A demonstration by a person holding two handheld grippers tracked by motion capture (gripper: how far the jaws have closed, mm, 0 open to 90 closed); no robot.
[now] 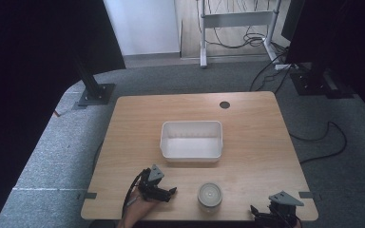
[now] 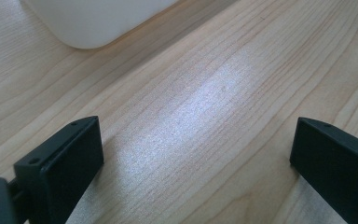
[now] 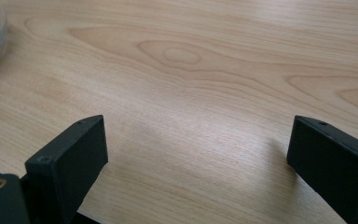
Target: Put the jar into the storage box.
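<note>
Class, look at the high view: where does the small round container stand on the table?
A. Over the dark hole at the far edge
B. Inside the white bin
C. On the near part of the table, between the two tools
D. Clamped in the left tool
C: the round container stands on the bare wood nearer than the white bin, with the left tool on one side and the right tool on the other, touched by neither.
</note>
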